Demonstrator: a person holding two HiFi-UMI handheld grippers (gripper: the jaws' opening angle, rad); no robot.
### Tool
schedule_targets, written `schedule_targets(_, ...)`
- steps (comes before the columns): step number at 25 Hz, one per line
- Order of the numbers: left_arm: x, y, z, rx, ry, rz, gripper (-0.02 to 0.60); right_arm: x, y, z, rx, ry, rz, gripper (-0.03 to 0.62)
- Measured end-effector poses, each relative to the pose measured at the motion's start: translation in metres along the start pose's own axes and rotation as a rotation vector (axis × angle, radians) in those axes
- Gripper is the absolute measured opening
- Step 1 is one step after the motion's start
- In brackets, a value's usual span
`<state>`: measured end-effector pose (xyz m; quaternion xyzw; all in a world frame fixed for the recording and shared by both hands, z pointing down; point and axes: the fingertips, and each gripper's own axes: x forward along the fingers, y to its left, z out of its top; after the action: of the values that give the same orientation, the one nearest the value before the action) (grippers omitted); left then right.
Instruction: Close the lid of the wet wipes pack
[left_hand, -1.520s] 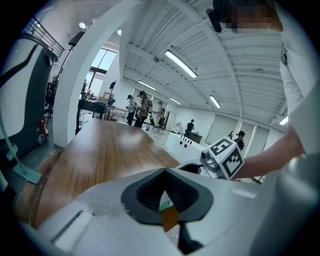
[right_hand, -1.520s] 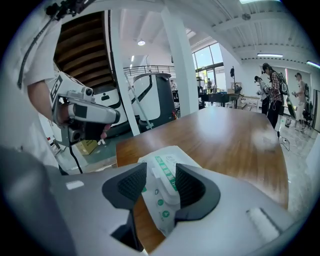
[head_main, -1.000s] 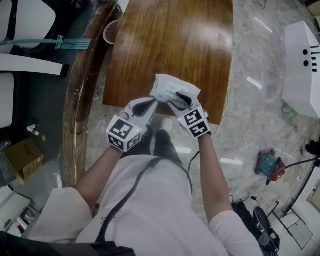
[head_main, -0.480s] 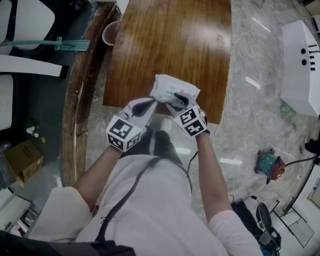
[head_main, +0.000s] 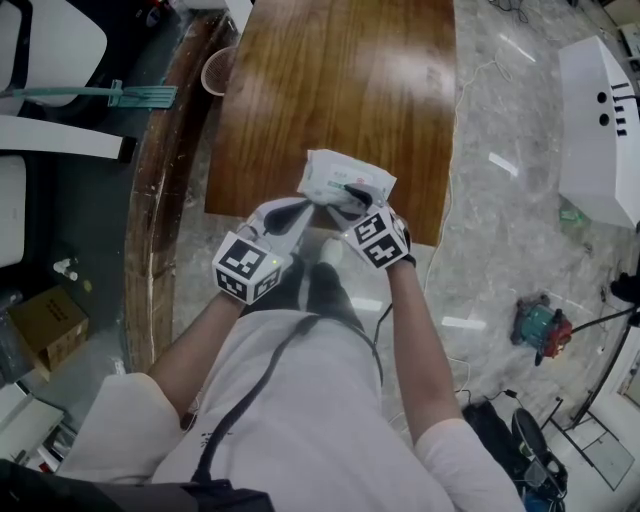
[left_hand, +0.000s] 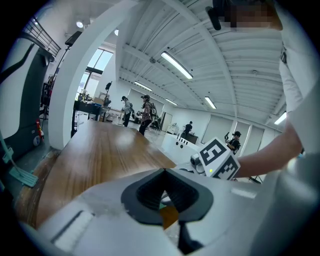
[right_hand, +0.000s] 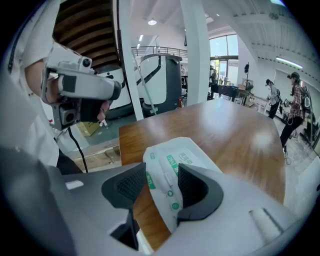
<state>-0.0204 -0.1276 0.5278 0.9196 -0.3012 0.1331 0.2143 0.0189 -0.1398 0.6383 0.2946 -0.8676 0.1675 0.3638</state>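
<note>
The wet wipes pack (head_main: 345, 178) is white with green print and is held just above the near edge of the wooden table (head_main: 330, 80). My right gripper (head_main: 348, 205) is shut on its near end. In the right gripper view the pack (right_hand: 182, 162) fills the gap between both pads and sticks out over the table (right_hand: 235, 130). My left gripper (head_main: 308, 203) meets the pack's near-left corner. In the left gripper view its jaws (left_hand: 164, 171) stand tip to tip, with only a white and green sliver between them. The lid itself is hidden.
A plastic cup (head_main: 215, 68) stands by the table's far left corner. On the floor to the right are a large white unit (head_main: 600, 130) and a red-green tool (head_main: 538, 328). A cardboard box (head_main: 45, 320) lies at the left. Several people stand far beyond the table (left_hand: 145, 112).
My right gripper has edged a little left and closer in on the pack. The left gripper and the pack have hardly moved.
</note>
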Motion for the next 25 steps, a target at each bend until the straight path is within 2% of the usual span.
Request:
schedule_targets(6,-0.001,-0.004,0.011,0.018,-0.013,-0.006,0.002,-0.015,-0.002,0.014,0.079,-0.115,-0.022,0.193)
schedule_targets(10,0.002,-0.008,0.023,0.033,-0.030,-0.014,0.002,-0.034,-0.011,0.028,0.157,-0.207,-0.051,0.128)
schedule_targets(20,0.008,-0.029,0.056,0.079,-0.069,-0.052,0.002,-0.074,-0.019,0.040,0.171,-0.293,-0.122,0.029)
schedule_targets(25,0.006,-0.040,0.079,0.104,-0.104,-0.064,0.002,-0.111,-0.021,0.062,0.201,-0.412,-0.175,0.009)
